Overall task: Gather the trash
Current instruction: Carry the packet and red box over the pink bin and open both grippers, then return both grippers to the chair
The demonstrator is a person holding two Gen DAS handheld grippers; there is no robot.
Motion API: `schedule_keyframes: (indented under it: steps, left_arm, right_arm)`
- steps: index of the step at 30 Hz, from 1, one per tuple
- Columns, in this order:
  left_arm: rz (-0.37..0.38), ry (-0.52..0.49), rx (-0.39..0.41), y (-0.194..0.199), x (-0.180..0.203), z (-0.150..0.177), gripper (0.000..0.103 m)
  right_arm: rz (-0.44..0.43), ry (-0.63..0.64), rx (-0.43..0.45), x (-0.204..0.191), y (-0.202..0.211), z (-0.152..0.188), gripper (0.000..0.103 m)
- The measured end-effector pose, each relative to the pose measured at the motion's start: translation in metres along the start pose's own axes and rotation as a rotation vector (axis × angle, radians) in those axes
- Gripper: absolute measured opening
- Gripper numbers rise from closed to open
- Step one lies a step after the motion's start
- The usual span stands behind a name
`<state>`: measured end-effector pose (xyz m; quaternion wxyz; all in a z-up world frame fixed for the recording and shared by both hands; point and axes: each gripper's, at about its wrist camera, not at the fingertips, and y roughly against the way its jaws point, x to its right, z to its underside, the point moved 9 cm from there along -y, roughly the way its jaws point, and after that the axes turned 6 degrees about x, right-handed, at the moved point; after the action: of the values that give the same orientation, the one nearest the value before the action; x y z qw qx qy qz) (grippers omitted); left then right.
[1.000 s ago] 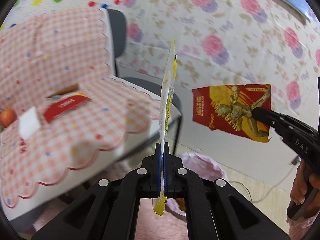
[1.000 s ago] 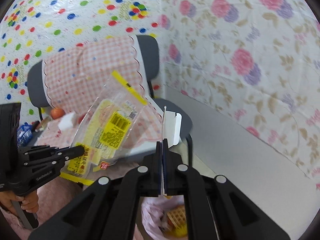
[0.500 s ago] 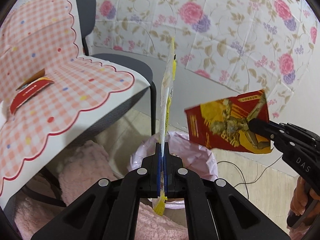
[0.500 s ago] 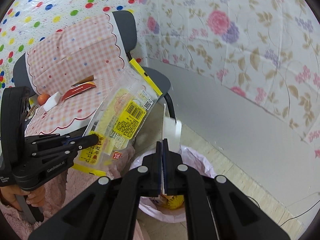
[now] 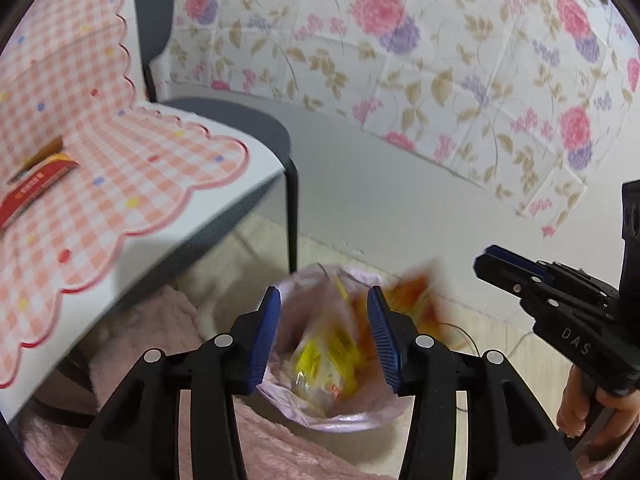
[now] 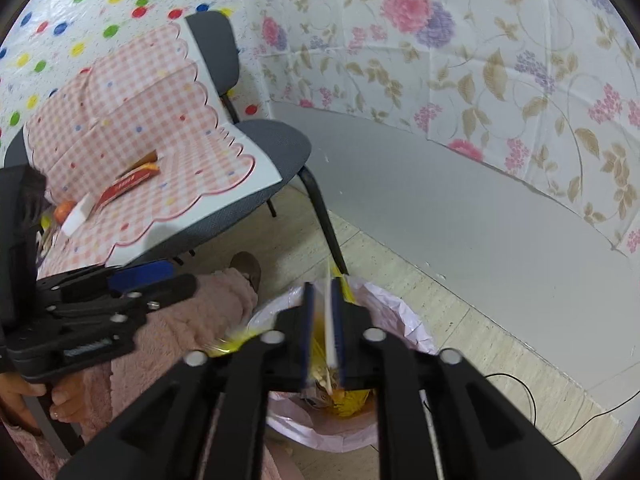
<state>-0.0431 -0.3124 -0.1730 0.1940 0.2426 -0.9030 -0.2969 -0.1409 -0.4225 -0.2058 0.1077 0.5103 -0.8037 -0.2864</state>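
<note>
Wrappers: yellow packet (image 5: pixel 320 354) dropping, blurred, into pink-lined bin (image 5: pixel 362 420); light, crinkly, slippery film, likely best pinched at an edge. Left gripper (image 5: pixel 323 334) opening, empty. Right gripper (image 6: pixel 321 330) opening, white-backed card (image 6: pixel 329 332) slipping between. Red packet (image 6: pixel 128 184) waiting on chair (image 6: pixel 276 148).

Bright, even light; fisheye-bent edges, slight motion blur

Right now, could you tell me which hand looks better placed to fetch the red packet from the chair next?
Probably left: the left gripper is opening, empty, nearer the red packet; the right gripper holds a wrapper.
</note>
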Motion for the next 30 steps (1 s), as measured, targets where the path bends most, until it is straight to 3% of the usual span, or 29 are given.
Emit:
schedule_keyframes:
  steps: [9,16,22,28,30]
  left_arm:
    - [-0.098,0.039,0.095,0.034,-0.037,-0.016,0.047]
    - [-0.186,0.049,0.138,0.065,-0.076,-0.015,0.055]
    - [-0.328,0.103,0.171,0.094,-0.136,-0.013,0.063]
    - [-0.475,0.186,0.182,0.123,-0.204,-0.007,0.067]
    - [-0.528,0.223,0.190,0.132,-0.229,-0.005,0.073]
  right_arm:
    - [0.016,0.008,0.125,-0.002,0.024,-0.040,0.020]
    - [-0.059,0.061,0.164,-0.044,0.018,-0.064,0.020]
    - [-0.149,0.113,0.151,-0.097,-0.013,-0.074,0.020]
    - [-0.218,0.206,0.152,-0.152,-0.039,-0.087,0.037]
    - [-0.236,0.226,0.158,-0.166,-0.047,-0.093,0.041]
